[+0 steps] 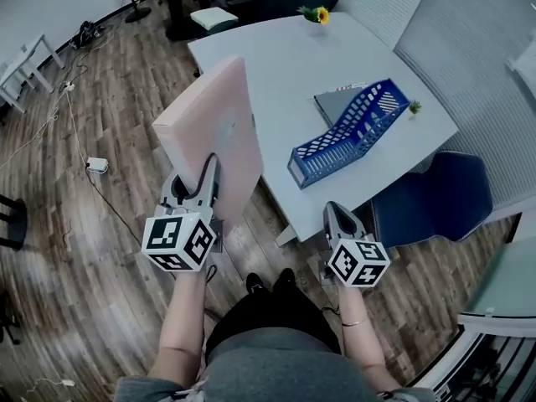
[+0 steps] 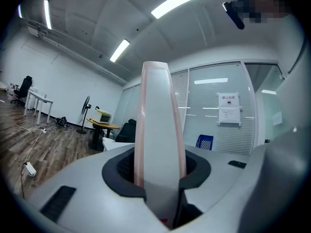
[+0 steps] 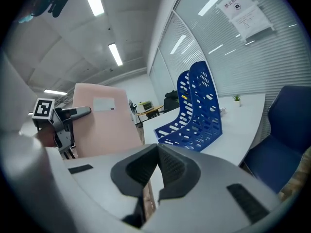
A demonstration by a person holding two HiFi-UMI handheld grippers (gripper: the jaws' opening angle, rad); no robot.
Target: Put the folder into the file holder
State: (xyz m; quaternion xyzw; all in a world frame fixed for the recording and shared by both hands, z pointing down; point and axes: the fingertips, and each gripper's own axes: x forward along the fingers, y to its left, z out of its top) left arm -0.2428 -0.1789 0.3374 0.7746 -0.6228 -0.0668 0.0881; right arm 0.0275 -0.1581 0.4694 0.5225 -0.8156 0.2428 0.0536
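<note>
A thick pink folder (image 1: 213, 128) stands upright off the table's left edge, above the floor. My left gripper (image 1: 208, 174) is shut on its lower edge; in the left gripper view the folder's spine (image 2: 158, 130) rises between the jaws of the left gripper (image 2: 159, 176). The blue mesh file holder (image 1: 347, 132) lies tilted on the grey table (image 1: 285, 65), to the right of the folder. My right gripper (image 1: 337, 216) hovers at the table's near edge, shut and empty. The right gripper view shows the right gripper (image 3: 158, 152) with closed jaws, the folder (image 3: 102, 125) left and the holder (image 3: 194, 108) ahead.
A grey folder (image 1: 335, 101) lies behind the file holder. A small yellow flower (image 1: 316, 13) sits at the table's far edge. A blue chair (image 1: 435, 199) stands at the table's right corner. Wooden floor with cables (image 1: 71, 124) spreads to the left.
</note>
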